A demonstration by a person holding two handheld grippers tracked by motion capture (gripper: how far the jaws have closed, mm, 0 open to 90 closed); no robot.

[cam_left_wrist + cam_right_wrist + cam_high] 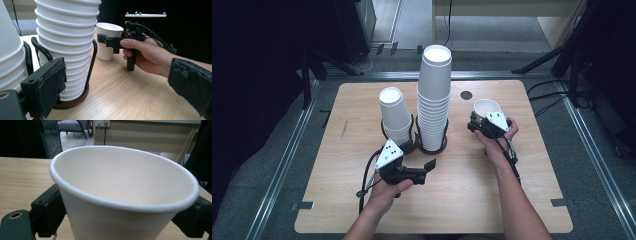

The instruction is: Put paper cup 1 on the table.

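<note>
We start with the desk [512, 200], whose smooth top gives a light cup little grip. At its twelve o'clock side the tall stack of cups [433, 95] rises high out of its ring holder; a bump from either arm would, we judge, set it swaying or tip it. Just beside it, toward nine o'clock, stands the short stack [395, 114] in its own holder. Our left tool [424, 169] rests wide, holding nothing, its tip close to the tall stack's base, so a careless swing there is one risk. The single cup [487, 108] stands upright on the desk at about two o'clock, well apart from the stacks, sitting between the jaws of our right tool [125, 220]. Whether the pads press its wall we cannot tell. If one pad drags as we pull away, the cup could topple or skid.
</note>
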